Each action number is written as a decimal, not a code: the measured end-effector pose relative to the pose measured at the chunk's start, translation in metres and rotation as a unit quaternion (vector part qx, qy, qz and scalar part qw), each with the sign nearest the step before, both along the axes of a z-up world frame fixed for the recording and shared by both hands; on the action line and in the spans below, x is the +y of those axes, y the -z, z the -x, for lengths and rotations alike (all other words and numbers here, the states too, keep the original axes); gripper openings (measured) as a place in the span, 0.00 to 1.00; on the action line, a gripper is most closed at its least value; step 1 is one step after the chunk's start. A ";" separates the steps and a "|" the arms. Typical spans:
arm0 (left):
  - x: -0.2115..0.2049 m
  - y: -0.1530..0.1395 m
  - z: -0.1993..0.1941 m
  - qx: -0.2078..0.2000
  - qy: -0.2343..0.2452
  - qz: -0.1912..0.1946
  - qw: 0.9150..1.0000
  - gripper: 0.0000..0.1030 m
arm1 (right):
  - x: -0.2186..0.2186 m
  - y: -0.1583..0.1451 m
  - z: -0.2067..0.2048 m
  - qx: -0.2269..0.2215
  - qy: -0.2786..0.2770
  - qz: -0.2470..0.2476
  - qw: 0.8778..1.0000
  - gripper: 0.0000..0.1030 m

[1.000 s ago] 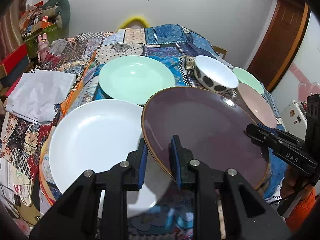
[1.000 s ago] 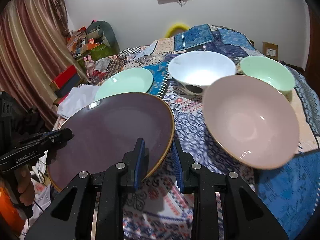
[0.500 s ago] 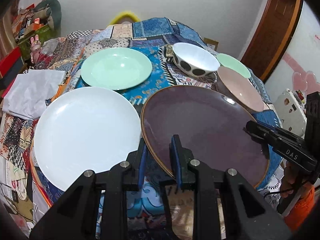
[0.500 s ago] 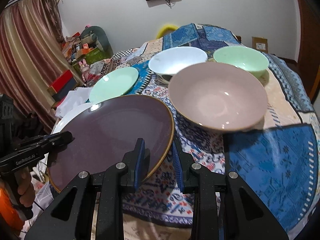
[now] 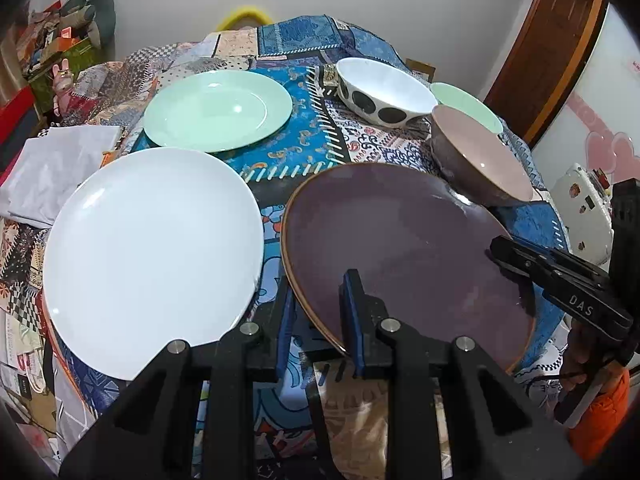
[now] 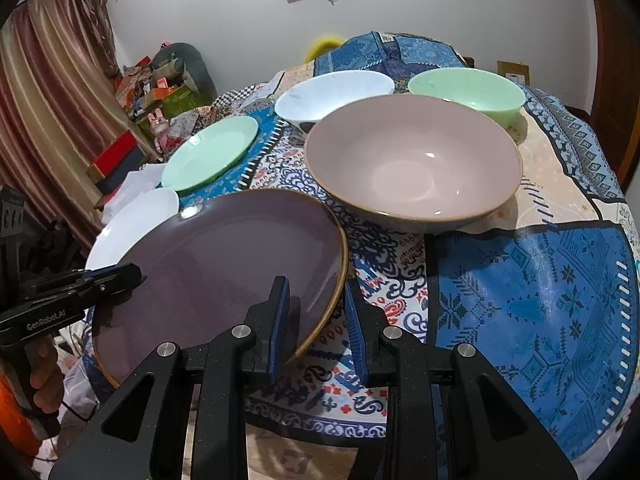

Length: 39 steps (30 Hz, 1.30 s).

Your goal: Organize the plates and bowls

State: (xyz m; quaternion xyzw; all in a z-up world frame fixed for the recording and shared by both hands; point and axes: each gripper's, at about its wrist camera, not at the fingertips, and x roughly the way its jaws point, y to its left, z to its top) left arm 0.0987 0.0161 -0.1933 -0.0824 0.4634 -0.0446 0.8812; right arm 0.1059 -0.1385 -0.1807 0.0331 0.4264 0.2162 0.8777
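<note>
Above the near edge of the bench (image 5: 320, 140), a purple plate (image 5: 400, 248) is held tilted between two grippers. Left gripper (image 5: 318, 312) has its jaws clamped on the plate's near-left rim, one blue pad above and one below. Right gripper (image 6: 316, 316) has its jaws clenched on the opposite rim, and each tool shows in the other's view gripping the far side. Beside the purple plate toward the bench's left edge lies a white plate (image 5: 152, 256), flat on the patchwork cloth (image 6: 540, 300). Behind it sits a green plate (image 5: 218, 110). Toward the right edge, a pink bowl (image 6: 412, 164) stands upright just beyond the purple plate, with a white spotted bowl (image 5: 384, 92) and a green bowl (image 6: 466, 88) behind it near the far edge.
</note>
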 end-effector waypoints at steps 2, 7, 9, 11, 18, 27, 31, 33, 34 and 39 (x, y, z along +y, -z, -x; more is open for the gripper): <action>-0.003 0.003 -0.001 0.004 0.004 -0.004 1.000 0.24 | -0.001 0.002 -0.001 0.004 0.002 0.002 1.000 0.24; -0.007 0.014 -0.007 0.019 0.008 -0.007 1.000 0.24 | -0.007 0.010 -0.008 0.016 0.011 -0.001 1.000 0.24; -0.007 0.015 -0.009 0.021 0.005 -0.004 1.000 0.24 | -0.008 0.010 -0.008 0.014 0.010 0.000 1.000 0.24; -0.006 0.015 -0.011 0.022 0.005 -0.003 1.000 0.25 | -0.007 0.010 -0.007 0.011 0.009 0.006 1.000 0.25; -0.006 0.015 -0.011 0.017 0.001 -0.028 0.999 0.25 | -0.007 0.006 -0.005 0.007 0.007 0.013 1.000 0.25; 0.009 -0.008 0.000 -0.020 -0.018 -0.048 0.999 0.26 | -0.005 -0.025 0.011 -0.032 0.003 0.019 0.999 0.25; 0.020 -0.026 0.009 -0.043 -0.029 -0.050 0.997 0.40 | 0.006 -0.037 0.015 -0.047 -0.012 0.017 0.999 0.29; 0.029 -0.036 0.014 -0.059 -0.041 -0.053 0.996 0.50 | 0.016 -0.042 0.015 -0.055 -0.019 0.016 0.998 0.31; 0.034 -0.042 0.016 -0.066 -0.049 -0.057 0.995 0.52 | 0.021 -0.044 0.014 -0.059 -0.024 0.015 0.998 0.34; 0.060 -0.059 0.023 -0.077 -0.070 -0.064 0.993 0.65 | 0.046 -0.054 0.011 -0.070 -0.049 0.007 0.996 0.43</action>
